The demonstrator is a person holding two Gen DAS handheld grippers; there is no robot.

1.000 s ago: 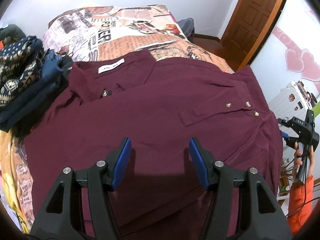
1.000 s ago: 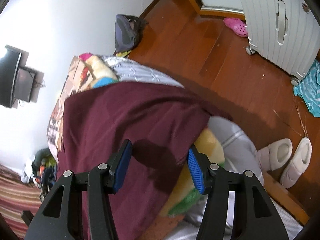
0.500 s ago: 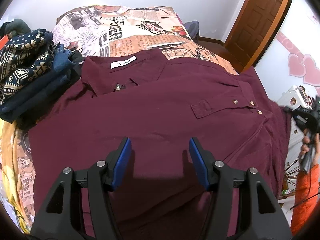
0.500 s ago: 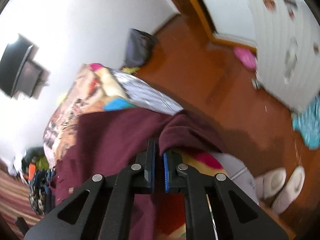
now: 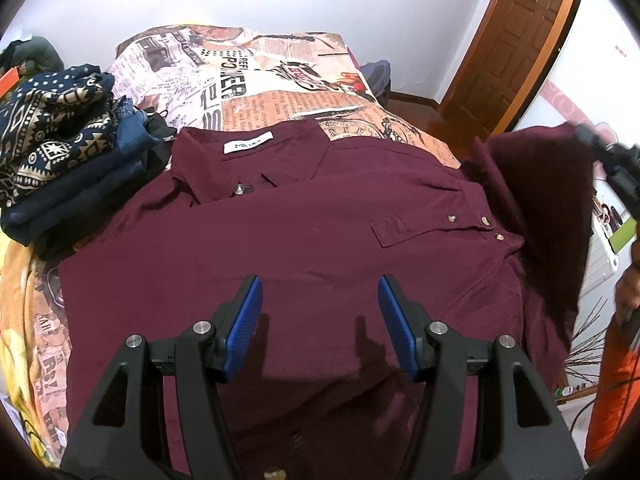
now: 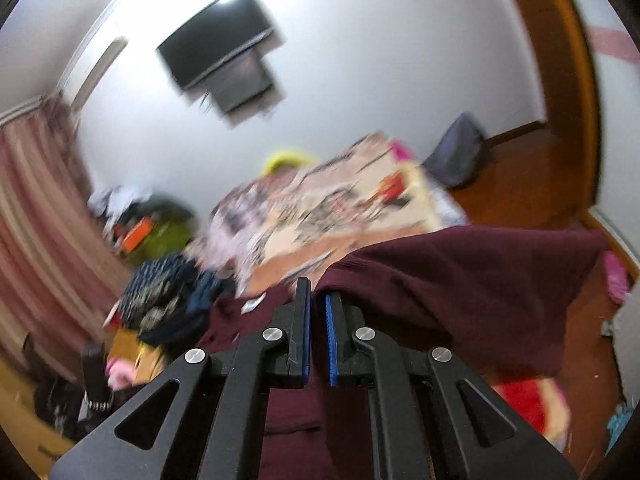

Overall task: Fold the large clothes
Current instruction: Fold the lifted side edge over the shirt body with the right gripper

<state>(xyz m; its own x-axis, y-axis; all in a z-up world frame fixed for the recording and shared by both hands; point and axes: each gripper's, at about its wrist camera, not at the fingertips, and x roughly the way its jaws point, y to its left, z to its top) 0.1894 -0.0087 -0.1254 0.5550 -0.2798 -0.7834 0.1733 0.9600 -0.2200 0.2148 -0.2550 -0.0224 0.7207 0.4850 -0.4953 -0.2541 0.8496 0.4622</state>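
A maroon button shirt (image 5: 304, 240) lies spread on the bed, collar and white label toward the far end. My left gripper (image 5: 320, 312) hovers open above the shirt's lower middle, nothing between its blue pads. My right gripper (image 6: 317, 294) is shut on the shirt's sleeve (image 6: 460, 276), which hangs lifted to the right of the jaws. In the left wrist view the raised sleeve (image 5: 540, 184) stands up at the bed's right side, with the right gripper (image 5: 612, 160) blurred at its top.
A newspaper-print bedspread (image 5: 260, 76) covers the bed. A pile of folded dark and patterned clothes (image 5: 52, 148) sits at the left. A wooden door (image 5: 516, 44) and bare wooden floor (image 6: 532, 176) lie right of the bed. A wall-mounted television (image 6: 224, 56) hangs beyond.
My right gripper shut on the sleeve at the bed's right edge, then rose and rolled, lifting the sleeve. The left gripper drew back a little and stayed open.
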